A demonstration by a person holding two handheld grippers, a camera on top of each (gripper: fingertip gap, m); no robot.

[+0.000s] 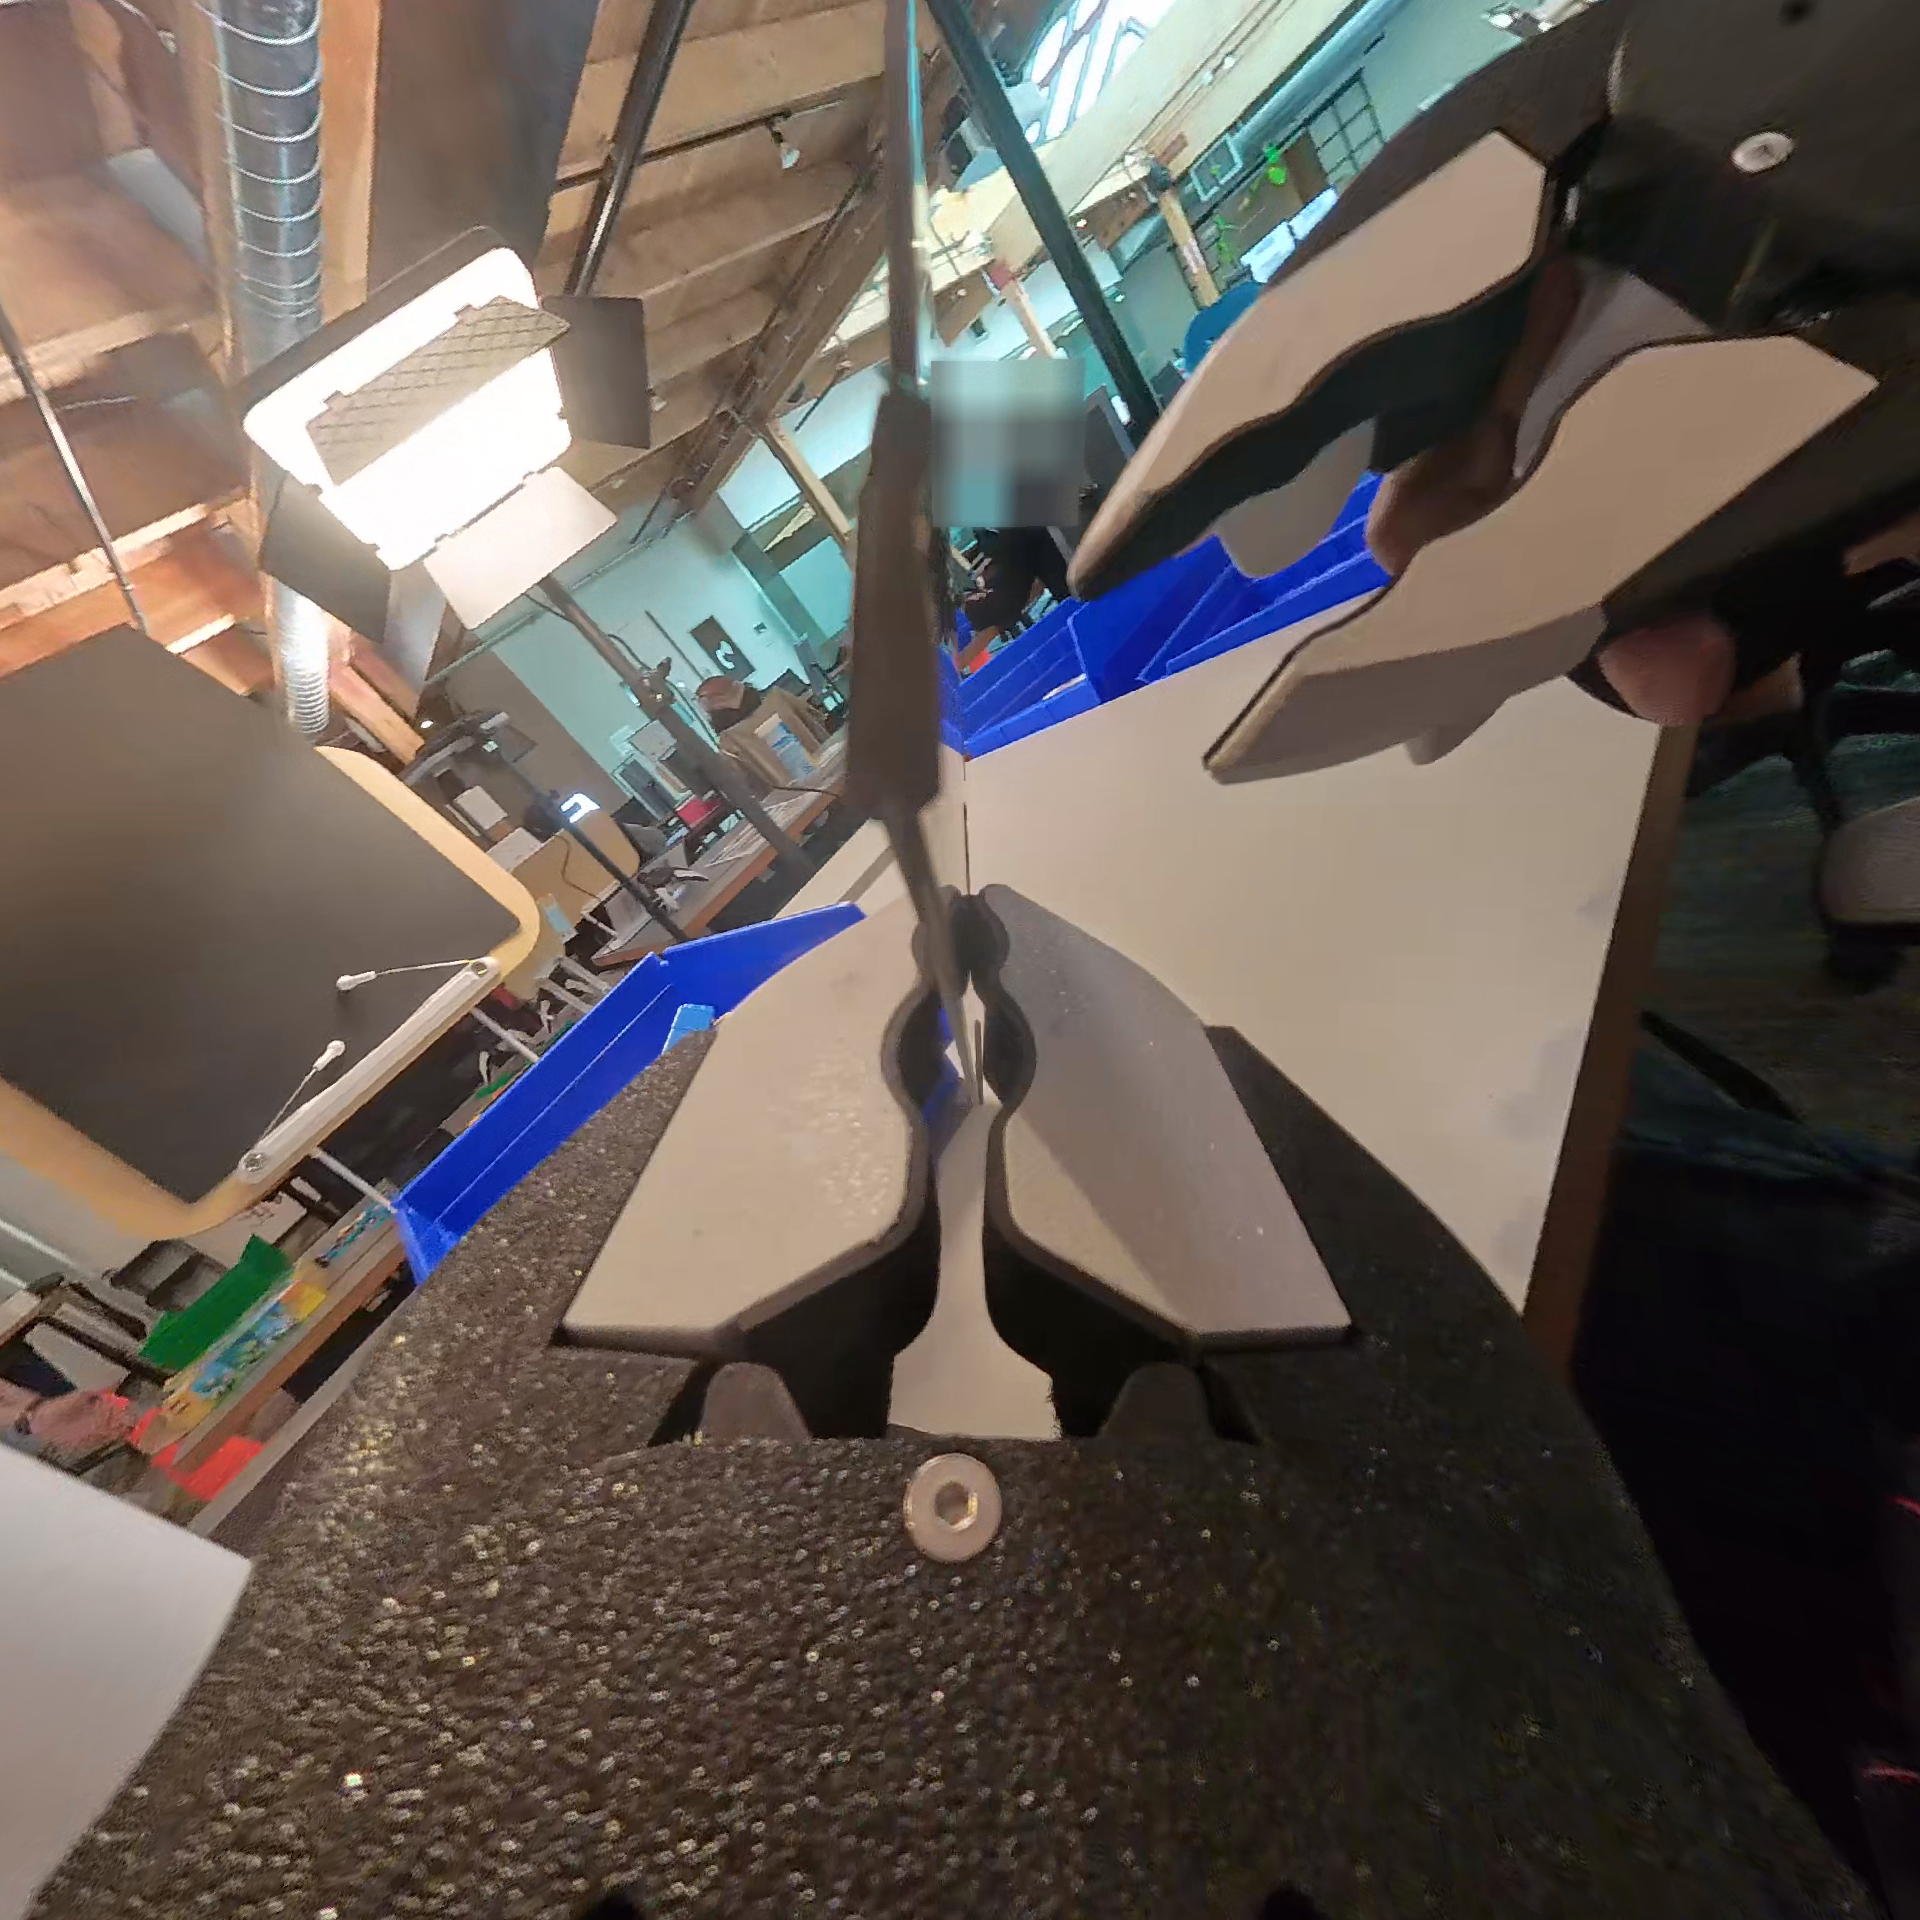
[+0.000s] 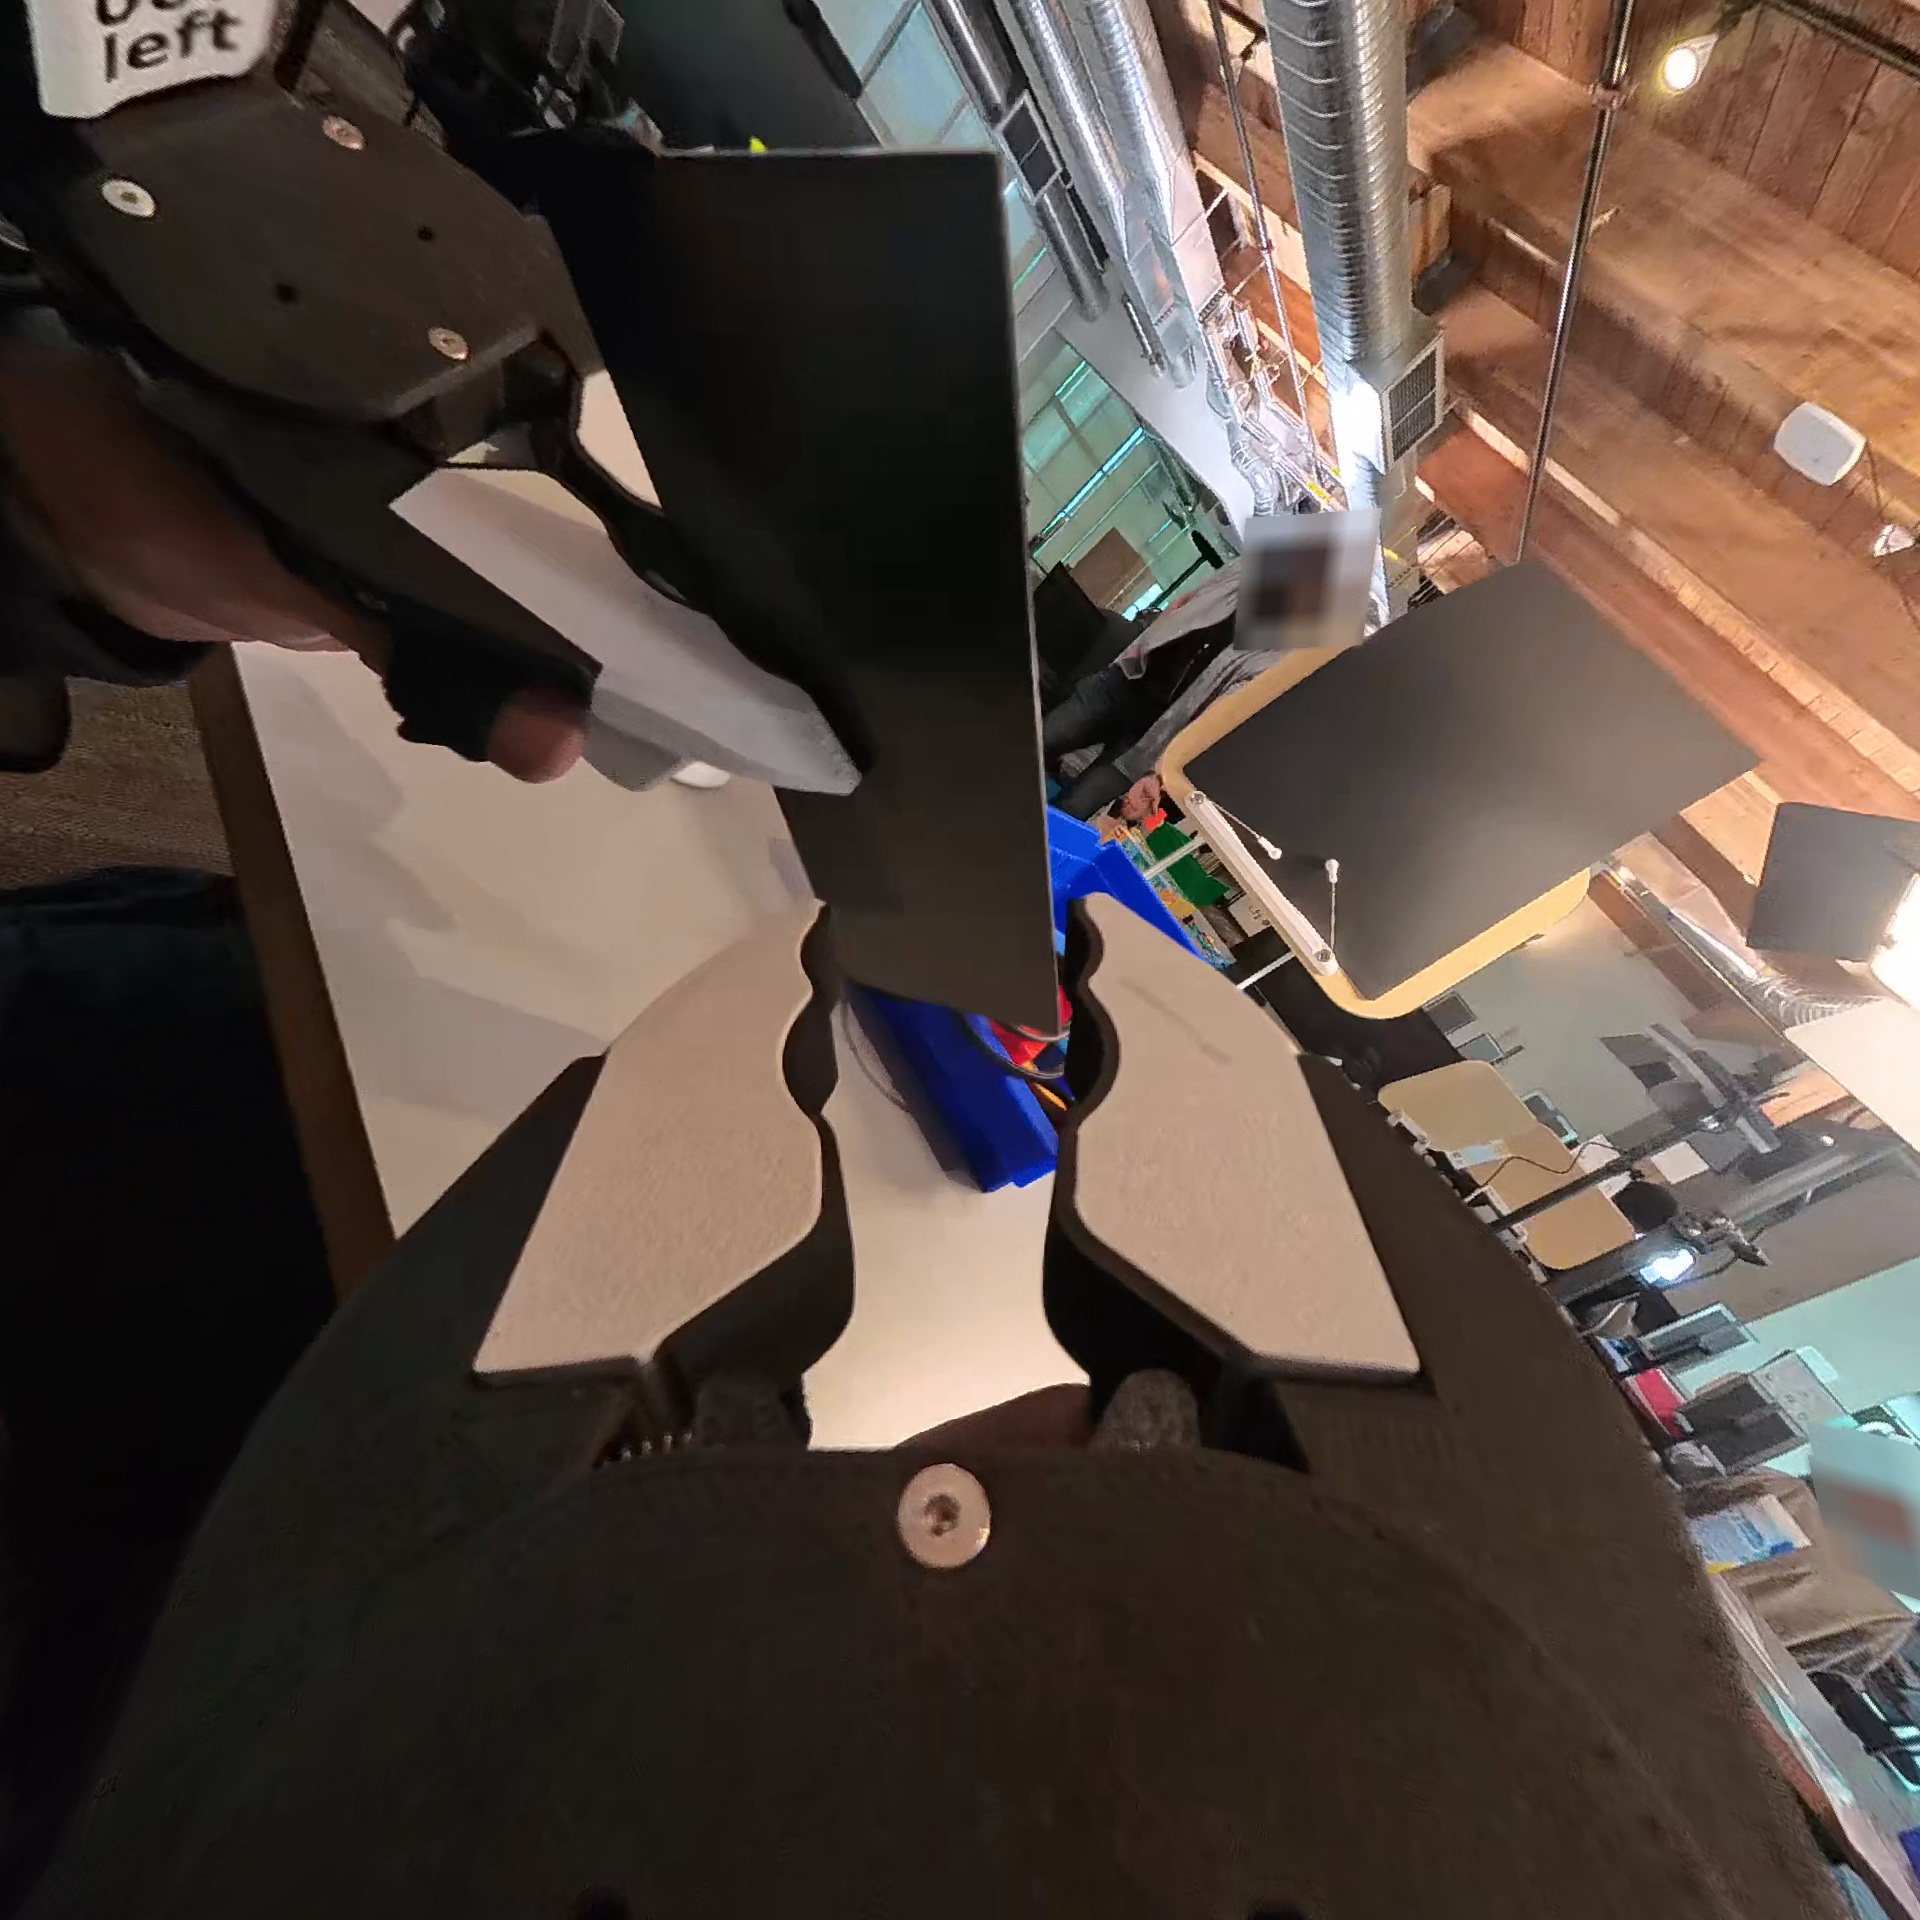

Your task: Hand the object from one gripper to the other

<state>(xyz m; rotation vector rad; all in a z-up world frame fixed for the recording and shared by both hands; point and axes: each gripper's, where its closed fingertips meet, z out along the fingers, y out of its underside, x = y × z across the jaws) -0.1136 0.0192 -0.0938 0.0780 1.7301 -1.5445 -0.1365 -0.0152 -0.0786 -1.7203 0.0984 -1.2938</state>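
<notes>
Left tool (image 1: 961,997), plate (image 2: 831,540) edge-on.

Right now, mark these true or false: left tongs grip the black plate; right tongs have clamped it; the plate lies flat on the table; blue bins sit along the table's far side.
1. Left tongs grip the thin black plate: true.
2. Right tongs have clamped it: false, they are open, the plate's lower corner between them.
3. The plate lies flat on the white table: false, it is held up in the air.
4. Blue bins line the table's far side: true.
</notes>
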